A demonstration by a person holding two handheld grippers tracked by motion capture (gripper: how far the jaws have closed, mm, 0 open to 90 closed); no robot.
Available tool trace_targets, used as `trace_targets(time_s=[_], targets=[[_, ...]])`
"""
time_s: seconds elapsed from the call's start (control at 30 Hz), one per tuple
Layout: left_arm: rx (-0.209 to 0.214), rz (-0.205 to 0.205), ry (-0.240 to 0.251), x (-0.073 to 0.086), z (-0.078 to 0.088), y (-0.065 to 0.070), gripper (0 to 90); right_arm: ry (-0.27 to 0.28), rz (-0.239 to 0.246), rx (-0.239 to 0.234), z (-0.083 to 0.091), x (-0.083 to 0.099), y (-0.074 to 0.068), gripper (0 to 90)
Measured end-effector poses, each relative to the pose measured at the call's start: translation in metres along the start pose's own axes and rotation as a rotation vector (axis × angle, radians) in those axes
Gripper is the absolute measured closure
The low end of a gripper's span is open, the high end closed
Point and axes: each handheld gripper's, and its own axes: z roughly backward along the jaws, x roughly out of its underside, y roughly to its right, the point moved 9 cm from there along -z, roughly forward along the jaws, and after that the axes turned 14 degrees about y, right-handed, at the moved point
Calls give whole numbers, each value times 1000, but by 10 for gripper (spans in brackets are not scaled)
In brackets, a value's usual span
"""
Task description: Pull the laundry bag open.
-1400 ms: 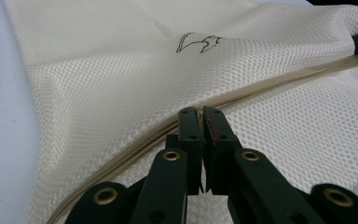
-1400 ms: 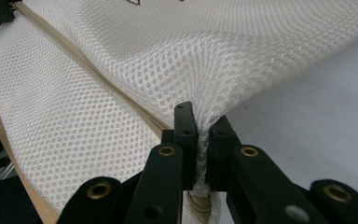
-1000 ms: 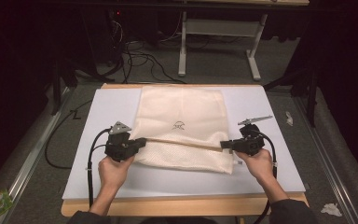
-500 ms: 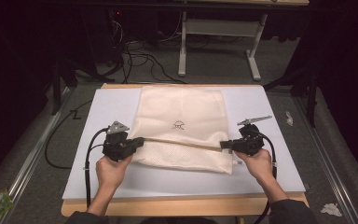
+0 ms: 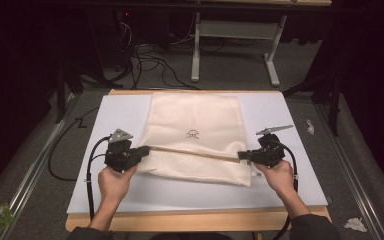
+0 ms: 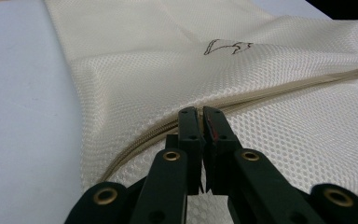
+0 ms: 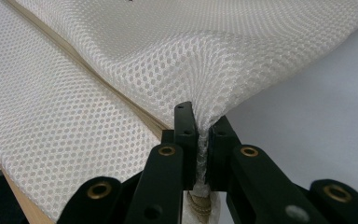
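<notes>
Nothing has shifted since the earlier frames: your two hands hold the same places at either side of the mesh bag (image 5: 195, 135), which lies flat on the white sheet (image 5: 290, 175) covering the desk (image 5: 195, 220). Your left tongs (image 6: 200, 112) are pressed together on the bag's zipper seam (image 6: 279, 91) at its left edge. Your right tongs (image 7: 204, 122) pinch a gathered fold of mesh at the bag's right edge, and the seam runs taut between them.

A lab or test room — dim, with grey carpet. A wooden table (image 5: 195, 220) topped by a white board (image 5: 300, 180) sits at centre. At 12 o'clock stands a white desk frame (image 5: 235, 30); at 11 o'clock, tangled black cables (image 5: 145, 60) — metal rails (image 5: 35, 165) flank it.
</notes>
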Motion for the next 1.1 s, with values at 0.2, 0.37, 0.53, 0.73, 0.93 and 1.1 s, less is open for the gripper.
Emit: trace_targets(time_s=[0.2,0.37,0.53,0.73,0.93,1.1], targets=[[-13,1,3,-1,3,-4,872,-4,3,14,0,1,3,870],[-14,1,3,-1,4,-5,872,-4,5,13,0,1,3,870],[-13,1,-3,0,3,-6,872,-4,5,12,0,1,3,870],[-22,12,-4,0,7,-11,872,-3,-5,13,2,0,6,870],[-24,25,-4,0,10,-16,872,-8,14,34,2,-3,8,870],[-23,29,-10,1,11,-18,872,-8,18,42,3,-2,9,870]])
